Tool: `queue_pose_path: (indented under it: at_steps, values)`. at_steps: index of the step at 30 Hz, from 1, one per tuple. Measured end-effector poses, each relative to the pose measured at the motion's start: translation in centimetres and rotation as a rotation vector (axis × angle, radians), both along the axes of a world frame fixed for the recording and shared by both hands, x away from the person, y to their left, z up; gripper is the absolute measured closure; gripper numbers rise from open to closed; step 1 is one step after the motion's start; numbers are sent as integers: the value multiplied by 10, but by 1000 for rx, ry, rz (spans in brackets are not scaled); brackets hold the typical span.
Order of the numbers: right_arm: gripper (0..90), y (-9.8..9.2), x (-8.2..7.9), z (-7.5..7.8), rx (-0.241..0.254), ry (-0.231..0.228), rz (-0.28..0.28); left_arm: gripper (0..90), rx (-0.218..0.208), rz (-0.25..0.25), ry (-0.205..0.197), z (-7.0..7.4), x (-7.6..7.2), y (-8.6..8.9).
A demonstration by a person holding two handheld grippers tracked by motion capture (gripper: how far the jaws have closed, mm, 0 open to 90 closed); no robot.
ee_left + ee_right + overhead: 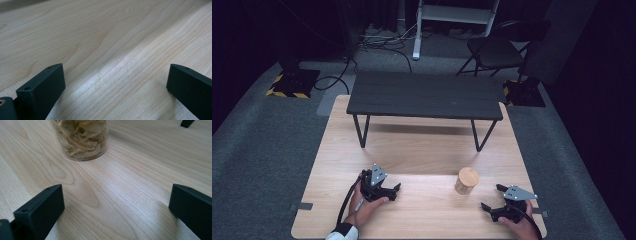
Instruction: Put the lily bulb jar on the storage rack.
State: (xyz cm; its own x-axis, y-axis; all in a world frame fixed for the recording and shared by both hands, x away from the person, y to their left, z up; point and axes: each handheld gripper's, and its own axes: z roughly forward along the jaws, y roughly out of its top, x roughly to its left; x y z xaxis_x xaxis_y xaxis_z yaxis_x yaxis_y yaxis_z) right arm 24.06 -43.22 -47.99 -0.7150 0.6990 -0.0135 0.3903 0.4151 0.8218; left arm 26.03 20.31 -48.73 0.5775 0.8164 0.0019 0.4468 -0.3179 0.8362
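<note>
While the jar (pixel 467 180) stands between them, both the left hand-held gripper (pixel 395 191) and right hand-held gripper (pixel 492 198) rest spread

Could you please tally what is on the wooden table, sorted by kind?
Handheld grippers: 2, left gripper and right gripper
Jars: 1, wooden-lidded jar
Small black tables: 1, black table
Total: 4

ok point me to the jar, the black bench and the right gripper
jar (pixel 467 181), high view, on its side wall under the wooden lid
black bench (pixel 425 95), high view, on the middle of its top
right gripper (pixel 492 199), high view, midway between its open jaw tips
</note>
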Motion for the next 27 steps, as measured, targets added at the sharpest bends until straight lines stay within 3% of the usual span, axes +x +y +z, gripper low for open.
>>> queue_pose_path:
  at_steps: [27]
  values:
    - [6, 0, 6, 6, -14, 20, 31, 18, 0, -2, 1, 0, 0, 0]
